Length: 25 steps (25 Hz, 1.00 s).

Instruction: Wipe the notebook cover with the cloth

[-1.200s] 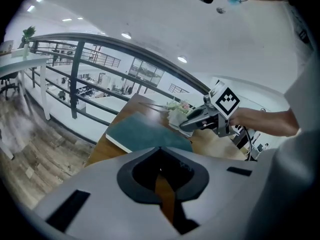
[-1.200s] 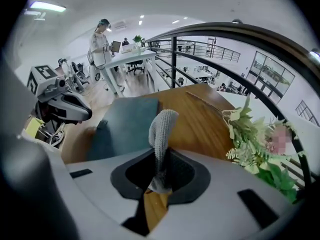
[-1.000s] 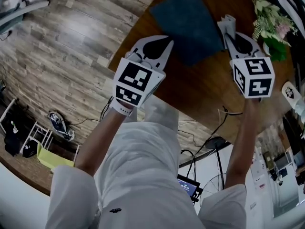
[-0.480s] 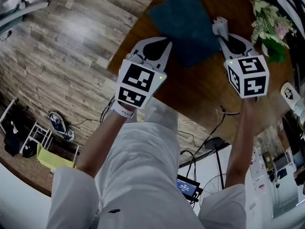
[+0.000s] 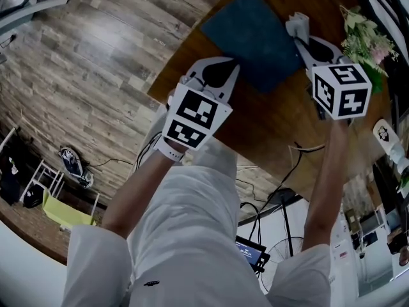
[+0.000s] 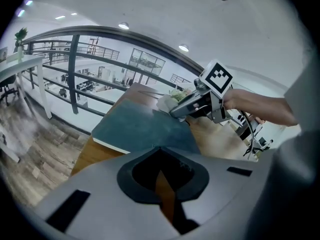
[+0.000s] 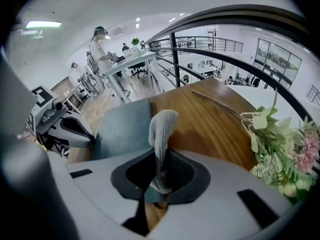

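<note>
Wooden surface [image 5: 275,120]: blue notebook [image 5: 252,37] lies flat. Right gripper [image 7: 157,186] fingers clamped on grey cloth [image 7: 161,129], beside notebook's edge. Left gripper [image 6: 162,181] fingers closed, holding nothing.

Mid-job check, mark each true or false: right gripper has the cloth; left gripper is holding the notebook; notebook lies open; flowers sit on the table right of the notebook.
Right gripper has the cloth: true, its jaws are shut on it.
Left gripper holds the notebook: false, its jaws are shut on nothing.
Notebook lies open: false, it is closed, blue cover up.
Flowers on the table, right of the notebook: true.
</note>
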Each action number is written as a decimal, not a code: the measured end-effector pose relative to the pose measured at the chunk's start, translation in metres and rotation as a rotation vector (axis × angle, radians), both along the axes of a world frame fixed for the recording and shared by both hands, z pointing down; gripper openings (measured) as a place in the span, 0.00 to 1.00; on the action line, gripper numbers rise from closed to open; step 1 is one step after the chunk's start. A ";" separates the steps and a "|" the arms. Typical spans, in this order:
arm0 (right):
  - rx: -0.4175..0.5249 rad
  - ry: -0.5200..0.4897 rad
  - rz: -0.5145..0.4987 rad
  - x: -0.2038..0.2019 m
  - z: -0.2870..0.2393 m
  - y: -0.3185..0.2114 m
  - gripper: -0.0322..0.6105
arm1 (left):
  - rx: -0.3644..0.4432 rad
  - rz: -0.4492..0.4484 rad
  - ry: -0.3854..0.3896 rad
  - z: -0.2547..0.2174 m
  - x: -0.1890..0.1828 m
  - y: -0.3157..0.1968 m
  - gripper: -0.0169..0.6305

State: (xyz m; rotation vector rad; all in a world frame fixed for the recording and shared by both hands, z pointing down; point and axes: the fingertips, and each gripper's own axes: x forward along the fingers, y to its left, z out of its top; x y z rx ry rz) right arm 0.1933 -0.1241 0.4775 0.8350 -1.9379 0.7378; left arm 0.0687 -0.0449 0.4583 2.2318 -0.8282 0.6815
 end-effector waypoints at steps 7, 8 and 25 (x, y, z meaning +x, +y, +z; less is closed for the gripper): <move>-0.007 0.027 -0.044 -0.005 0.002 -0.002 0.14 | 0.000 -0.015 -0.004 -0.006 -0.003 -0.006 0.05; -0.005 0.026 -0.043 -0.004 0.002 -0.003 0.14 | 0.008 -0.019 -0.003 -0.008 -0.003 -0.009 0.06; 0.017 0.020 -0.057 -0.008 0.000 -0.011 0.14 | 0.022 0.012 -0.122 0.003 0.004 -0.031 0.05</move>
